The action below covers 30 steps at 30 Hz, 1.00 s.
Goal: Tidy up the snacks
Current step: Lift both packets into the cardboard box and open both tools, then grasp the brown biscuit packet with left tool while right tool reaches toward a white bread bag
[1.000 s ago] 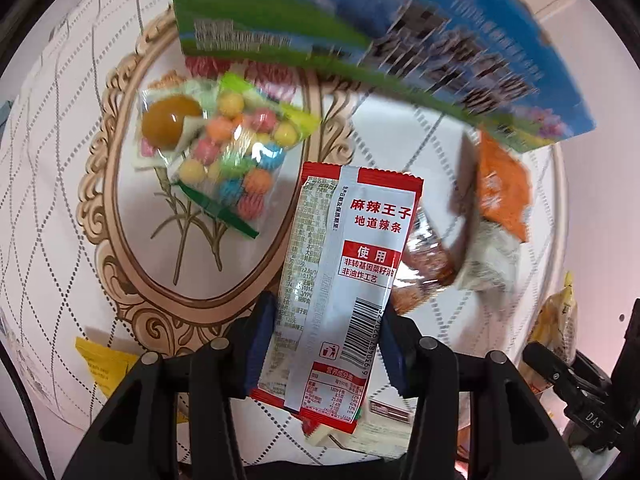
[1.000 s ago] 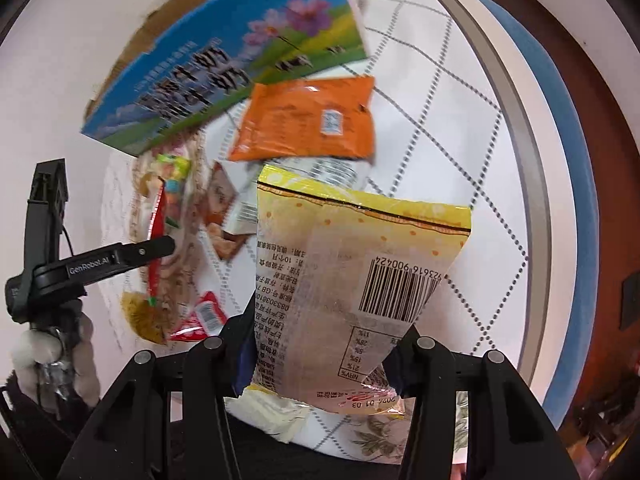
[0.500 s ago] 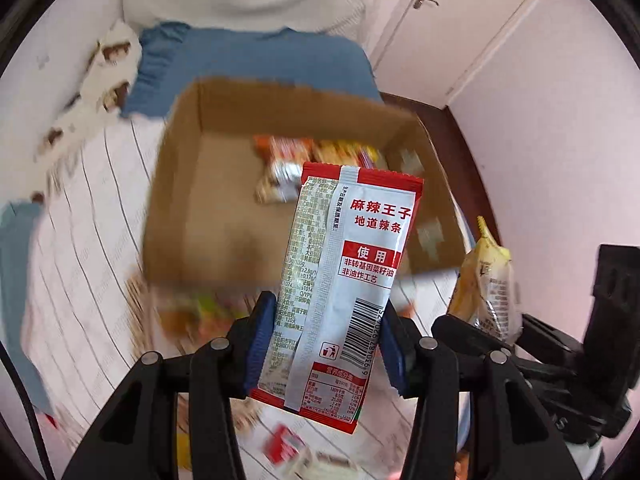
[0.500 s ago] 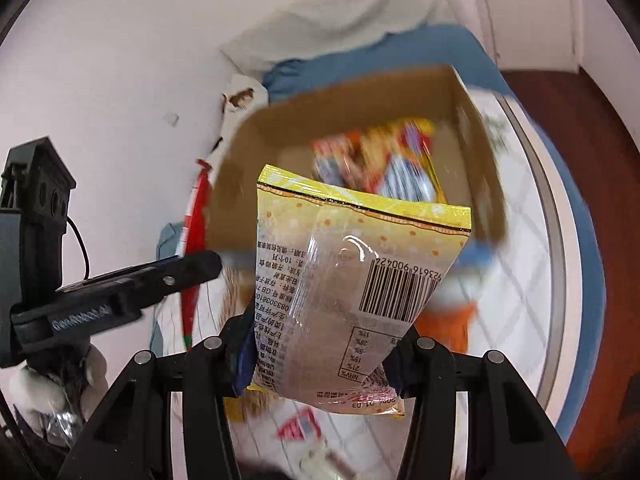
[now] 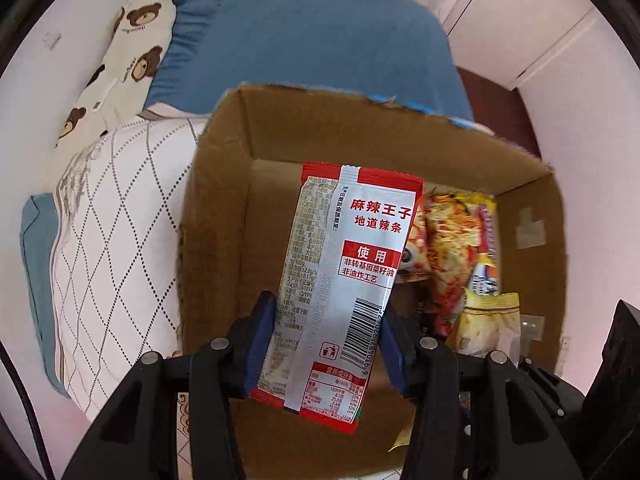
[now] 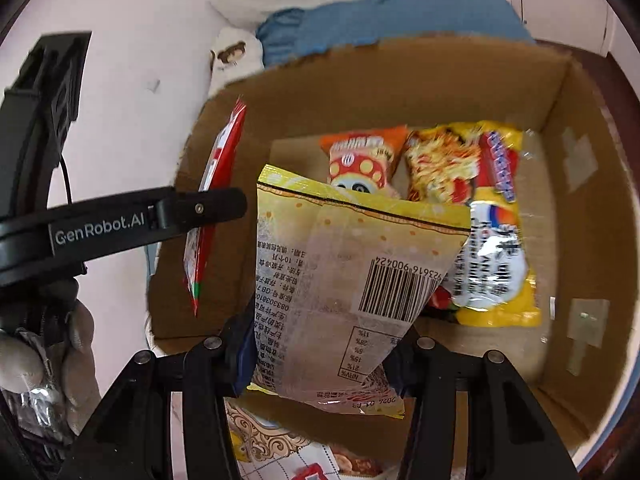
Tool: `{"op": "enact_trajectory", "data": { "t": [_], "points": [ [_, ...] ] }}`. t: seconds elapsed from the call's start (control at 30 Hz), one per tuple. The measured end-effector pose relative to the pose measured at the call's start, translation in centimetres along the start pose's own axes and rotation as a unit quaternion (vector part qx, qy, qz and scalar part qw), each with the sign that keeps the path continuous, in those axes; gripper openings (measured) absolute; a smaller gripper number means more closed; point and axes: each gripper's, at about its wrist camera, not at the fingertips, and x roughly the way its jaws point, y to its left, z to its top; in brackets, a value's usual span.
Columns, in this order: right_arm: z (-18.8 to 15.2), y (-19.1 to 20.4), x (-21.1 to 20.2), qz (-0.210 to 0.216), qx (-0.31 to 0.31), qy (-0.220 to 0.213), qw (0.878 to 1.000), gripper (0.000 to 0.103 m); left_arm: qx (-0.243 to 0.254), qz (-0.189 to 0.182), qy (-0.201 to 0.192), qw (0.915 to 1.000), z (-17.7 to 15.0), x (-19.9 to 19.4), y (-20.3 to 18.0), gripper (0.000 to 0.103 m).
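The left gripper [image 5: 326, 344] is clamped on a red and white snack packet [image 5: 344, 276], its blue pads pressing the packet's two long edges near the bottom, so the packet stands up between the fingers above the open cardboard box [image 5: 224, 184]. The right gripper [image 6: 320, 354] is likewise closed on a yellow snack bag [image 6: 340, 280], pinched at its lower end with the barcode side facing the camera. That bag, too, hangs over the box's opening.

From the right wrist view the left gripper shows side-on at the left, with the red packet seen edge-on near the box's left wall. A gloved hand [image 6: 48, 360] grips its handle below.

Down in the box, against the far right part of the floor, lie an orange snack pack [image 6: 362, 156] and, just beside it, a yellow noodle pack [image 6: 480, 208]. Whether they overlap I cannot quite tell, since the held bag covers their near ends.

The box sits on a white quilted cover [image 5: 116, 232] with a diamond pattern. Beyond it are a blue pillow [image 5: 312, 48] and a bear-print pillow [image 5: 128, 52].
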Motion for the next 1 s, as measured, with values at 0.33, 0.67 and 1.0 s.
{"op": "enact_trajectory", "data": {
  "t": [0.33,0.67,1.0],
  "points": [
    [1.4,-1.8,2.4,-0.053,0.015,0.028,0.998,0.099,-0.005,0.002,-0.004,1.0,0.9,1.4,0.7,0.093],
    [-0.2,-4.0,-1.7,-0.131,0.0,-0.028,0.991,0.099,0.013,0.007,-0.033,0.9993,-1.6,-0.3,-0.4,0.093],
    [-3.8,-2.9,-7.8,-0.166,-0.016,-0.094,0.982,0.099,0.022,0.009,-0.106,0.9941,-7.7,-3.8,-0.6,0.093]
  ]
}}
